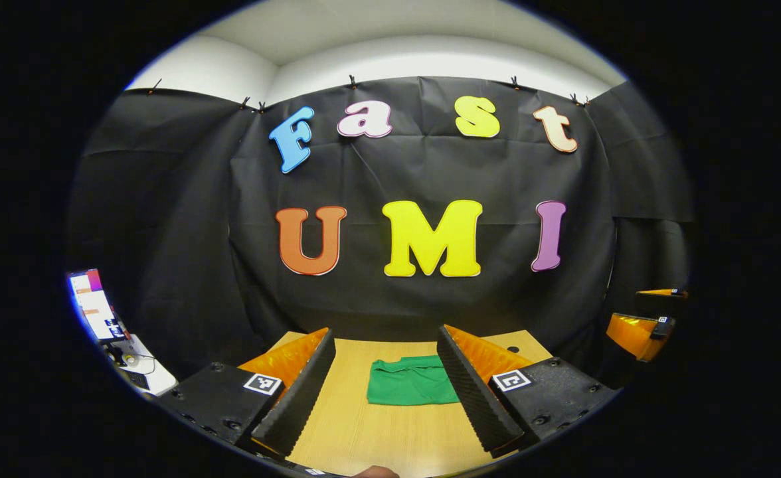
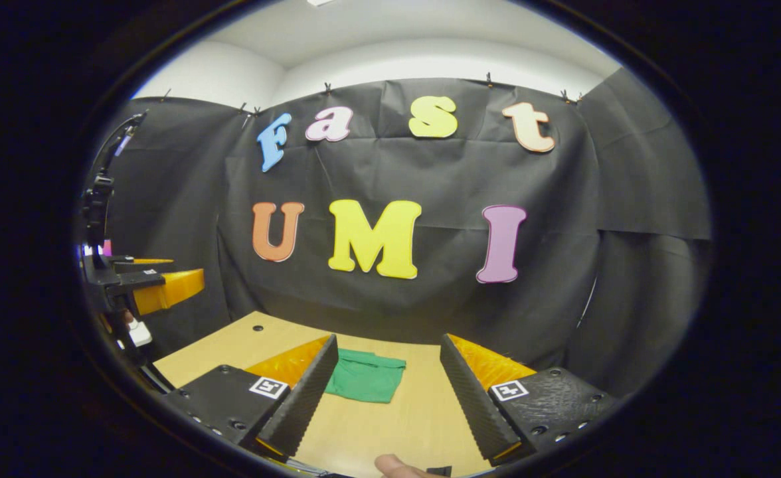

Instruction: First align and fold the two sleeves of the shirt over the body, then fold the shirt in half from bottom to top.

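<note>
Shirt [image 1: 409,381], green, lying flat on the wooden table [image 1: 390,431] as a compact rectangle, sleeves tucked over the body and bottom apparently brought up to the top; sits at about 12 o'clock past the fingers in the left gripper view and nearer 11 o'clock in the right gripper view [image 2: 365,376]. Looks folded, judging by the tidy outline, though layers too small to check.

Left gripper [image 1: 385,390] held above the table, jaws spread wide, gripping nothing; also seen off at 9 o'clock in the right gripper view [image 2: 158,285]. Right gripper [image 2: 387,398] likewise wide open and empty, clear of the cloth; seen at 3 o'clock in the left gripper view [image 1: 643,325]. Fingertip [image 2: 397,466] of the holding hand visible at 6 o'clock in the right gripper view.

Risks from here, as judgement: dropping a gripper back toward the table could catch an edge of the shirt and drag the top layer askew, undoing the alignment. Could also spring open on its own if the fold was left loose. Safest to keep both grippers high and apart from the fabric.
</note>
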